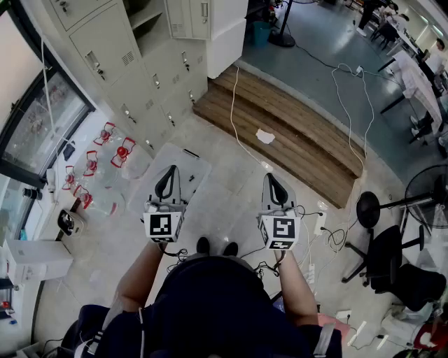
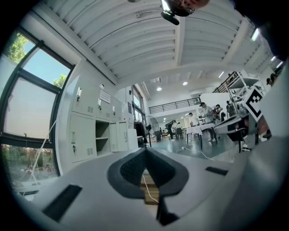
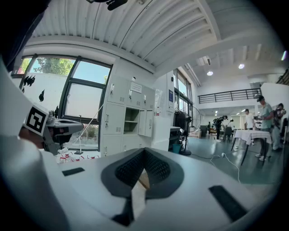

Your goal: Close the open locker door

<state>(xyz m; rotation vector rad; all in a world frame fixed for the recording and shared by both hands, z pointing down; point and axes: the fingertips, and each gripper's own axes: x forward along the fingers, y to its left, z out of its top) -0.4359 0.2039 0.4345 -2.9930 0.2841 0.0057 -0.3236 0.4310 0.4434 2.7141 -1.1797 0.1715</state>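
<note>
A bank of pale grey lockers (image 1: 133,77) stands ahead to my left. One upper compartment (image 1: 145,19) is open and shows a shelf, with its door (image 1: 190,18) swung out beside it. The left gripper view has the open compartment (image 2: 102,137) and its door (image 2: 118,136) far off at the left. In the right gripper view they are the compartment (image 3: 131,121) and the door (image 3: 145,122). I hold both grippers level in front of me, well short of the lockers. My left gripper (image 1: 166,183) (image 2: 145,153) is shut on nothing. My right gripper (image 1: 276,186) (image 3: 143,153) is shut and empty too.
A low wooden step (image 1: 294,129) lies ahead, with a white cable (image 1: 238,119) trailing over it. Water jugs with red handles (image 1: 105,150) sit on the floor at the left. A fan (image 1: 427,199) and an office chair (image 1: 395,269) stand at the right, and people at tables are far off.
</note>
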